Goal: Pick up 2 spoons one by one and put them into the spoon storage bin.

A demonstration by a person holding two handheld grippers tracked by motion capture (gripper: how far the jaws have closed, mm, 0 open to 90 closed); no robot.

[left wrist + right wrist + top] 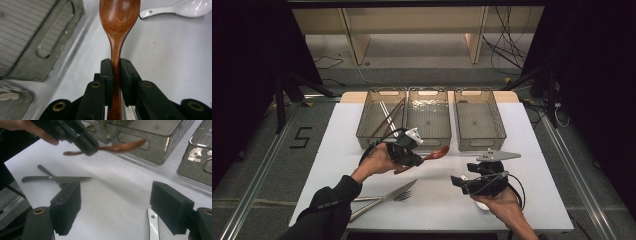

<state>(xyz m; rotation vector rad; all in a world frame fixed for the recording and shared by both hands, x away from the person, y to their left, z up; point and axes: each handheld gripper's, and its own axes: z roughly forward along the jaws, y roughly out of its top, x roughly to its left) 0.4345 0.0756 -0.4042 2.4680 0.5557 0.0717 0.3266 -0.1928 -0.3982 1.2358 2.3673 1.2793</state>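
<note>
**Wooden spoon pinched mid-handle, lifted near the bins**

The left gripper (pixel 418 159) was pressed together on the wooden spoon (pixel 438 153), pads clamping the thin neck of the handle just behind the bowl, w/ the tail of the handle sticking out the back. In the left gripper view the spoon (pixel 119 17) ran straight up at 12 o'clock from between the jaws. It hung above the white table (pixel 532 200), just short of the middle bin (pixel 429 116).

The right gripper (pixel 460 180) stood spread, nothing between its jaws; a white ceramic spoon (pixel 153 225) lay just under it at approx. 6 o'clock in its own view.

Risks, as judged:
- Grip sat on a narrow, smooth, rounded neck, so the spoon could pivot or slide in the pads if swung fast.
- The bowl end led toward the bin wall; too low an approach could knock the rim and twist the spoon loose.
- Left bin (pixel 380 117) already held chopsticks (pixel 388 117); a drop in the wrong compartment would mix sorts.
- Knife (pixel 384 198) and fork (pixel 397 197) lay crossed at 7 o'clock of the table, near the left forearm; a careless sweep back could scatter them.

Writing: a black "5" (pixel 301 137) marked on the floor at 9 o'clock of the table. No brand or label readable on bins or cutlery.
</note>
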